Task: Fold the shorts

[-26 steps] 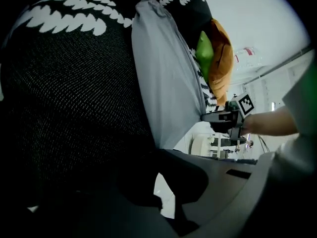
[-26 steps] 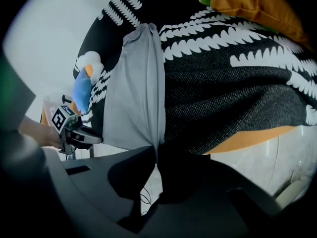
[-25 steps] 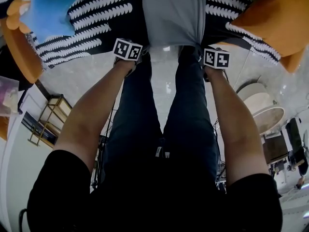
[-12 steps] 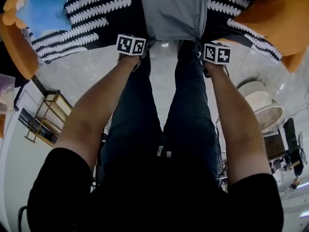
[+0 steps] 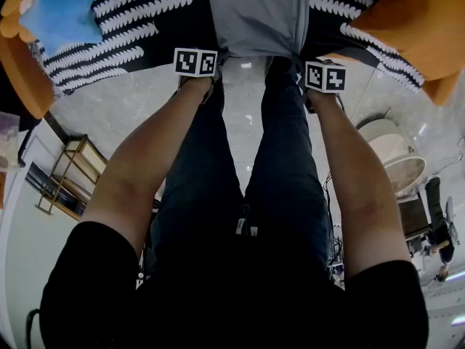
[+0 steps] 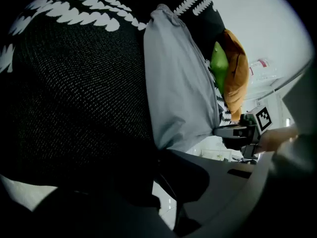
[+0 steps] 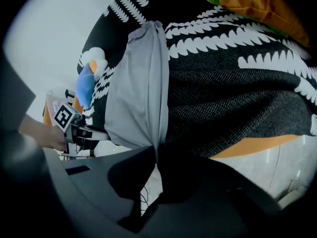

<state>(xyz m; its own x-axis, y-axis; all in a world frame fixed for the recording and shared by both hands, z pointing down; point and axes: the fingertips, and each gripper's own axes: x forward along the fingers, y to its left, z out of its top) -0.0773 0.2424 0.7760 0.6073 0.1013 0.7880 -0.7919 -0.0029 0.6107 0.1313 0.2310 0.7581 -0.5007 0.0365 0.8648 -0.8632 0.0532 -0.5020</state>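
Jaws first: the left gripper (image 6: 159, 153) has just been closing, and its jaws now pinch the near left corner of the grey shorts (image 5: 258, 13); the right gripper (image 7: 156, 155) is clenched tight on the near right corner, the cloth running straight down into the seam of its jaws; between the two grips the shorts' near edge is drawn fairly straight; just this side of the shorts each gripper's marker cube faces up, the left cube (image 5: 195, 62) and the right cube (image 5: 325, 77); the person's bare forearms (image 5: 138, 173) reach to them over a pale marbled floor (image 5: 123, 107); the shorts themselves stretch away from the grippers over a black blanket (image 5: 131, 27) with rows of white leaf-shaped marks, their near edge at the blanket's near edge; blanket shows on both sides of the shorts; off to the right of the shorts, past that patterned stretch, lies an orange cushion (image 5: 414, 27), with something bright green (image 6: 219, 63) tucked against it; off to the left of the shorts sits a blue star-shaped plush (image 5: 62, 13), well apart from the cloth.
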